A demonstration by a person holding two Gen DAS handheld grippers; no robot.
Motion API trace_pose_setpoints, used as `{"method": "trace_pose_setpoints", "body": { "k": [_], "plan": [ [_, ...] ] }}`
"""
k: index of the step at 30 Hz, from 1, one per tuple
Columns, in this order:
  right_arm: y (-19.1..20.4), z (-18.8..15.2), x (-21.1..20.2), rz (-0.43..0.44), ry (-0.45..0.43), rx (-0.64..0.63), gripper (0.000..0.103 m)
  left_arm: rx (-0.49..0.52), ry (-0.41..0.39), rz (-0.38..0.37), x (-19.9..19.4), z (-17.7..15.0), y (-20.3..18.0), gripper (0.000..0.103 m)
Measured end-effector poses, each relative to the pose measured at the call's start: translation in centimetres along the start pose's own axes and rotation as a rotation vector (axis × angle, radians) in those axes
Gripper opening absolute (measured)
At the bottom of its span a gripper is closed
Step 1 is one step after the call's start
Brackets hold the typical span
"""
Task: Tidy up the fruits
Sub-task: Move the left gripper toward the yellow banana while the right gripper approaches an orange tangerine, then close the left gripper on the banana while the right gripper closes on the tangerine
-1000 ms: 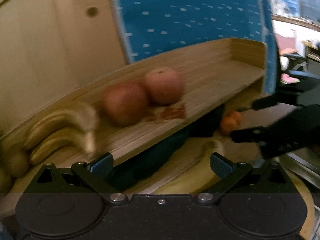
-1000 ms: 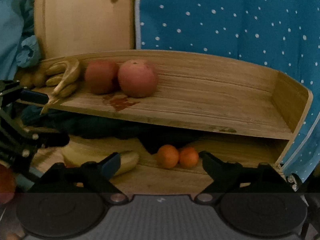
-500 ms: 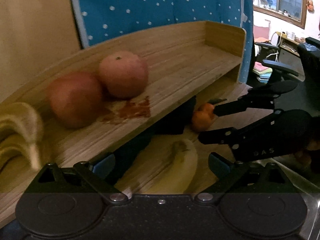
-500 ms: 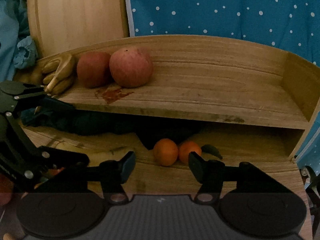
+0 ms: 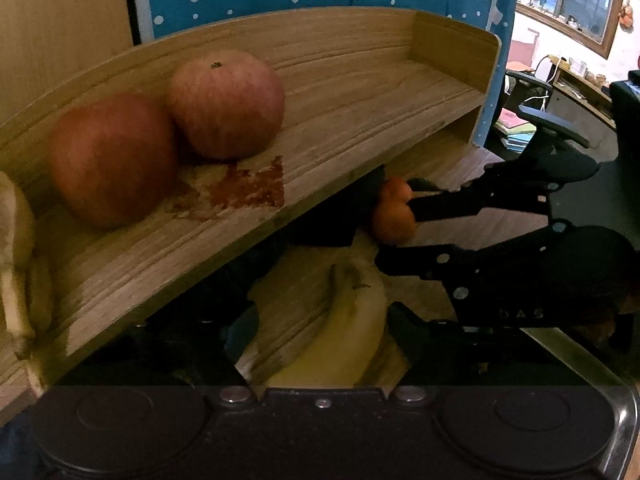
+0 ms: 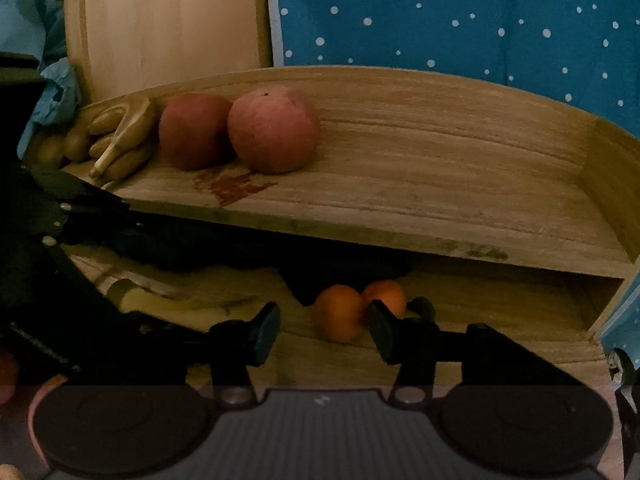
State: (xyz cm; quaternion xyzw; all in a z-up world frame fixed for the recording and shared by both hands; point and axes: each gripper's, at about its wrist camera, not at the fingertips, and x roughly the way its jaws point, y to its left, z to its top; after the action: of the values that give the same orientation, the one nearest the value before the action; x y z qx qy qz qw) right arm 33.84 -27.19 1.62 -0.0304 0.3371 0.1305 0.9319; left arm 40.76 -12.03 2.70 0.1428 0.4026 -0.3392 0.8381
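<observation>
Nearest, a loose banana (image 5: pixel 340 332) is straddled by the left gripper (image 5: pixel 320 340), jaws apart, not yet gripped. Next, the front orange (image 6: pixel 339 313) is bracketed by the right gripper (image 6: pixel 324 330), open; 2nd orange (image 6: pixel 386 295) just behind. Farther, up top, two apples (image 6: pixel 240 134) and a banana bunch (image 6: pixel 120 140) are already shelved; est. approx. half done.

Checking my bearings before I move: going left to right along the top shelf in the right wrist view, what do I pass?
Banana bunch → darker red apple → paler apple → bare shelf board → the shelf's right end wall.
</observation>
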Motion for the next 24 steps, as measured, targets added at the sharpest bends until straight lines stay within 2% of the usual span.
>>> {"method": "trace_pose_setpoints", "body": {
  "k": [9,10,12,14,17,24],
  "plan": [
    [-0.3,-0.2,1.2,0.008,0.021,0.035,0.048,-0.002,0.038,-0.060,0.9,0.1,-0.3,0.046],
    [-0.3,-0.3,1.4,0.007,0.022,0.035,0.047,-0.002,0.038,-0.061,0.9,0.1,-0.3,0.046],
    [-0.4,-0.3,1.4,0.005,0.021,0.036,0.035,-0.001,0.038,-0.059,1.0,0.2,-0.4,0.045],
    [-0.6,-0.3,1.5,0.001,0.019,0.042,0.029,-0.010,0.034,-0.056,1.0,0.2,-0.3,0.043],
    [-0.5,-0.4,1.5,0.001,0.017,0.042,0.028,-0.020,0.030,-0.044,0.9,0.3,-0.3,0.039],
    [-0.4,-0.4,1.2,0.014,0.008,0.049,0.028,-0.040,0.010,-0.027,-0.1,0.1,0.3,0.038]
  ]
}}
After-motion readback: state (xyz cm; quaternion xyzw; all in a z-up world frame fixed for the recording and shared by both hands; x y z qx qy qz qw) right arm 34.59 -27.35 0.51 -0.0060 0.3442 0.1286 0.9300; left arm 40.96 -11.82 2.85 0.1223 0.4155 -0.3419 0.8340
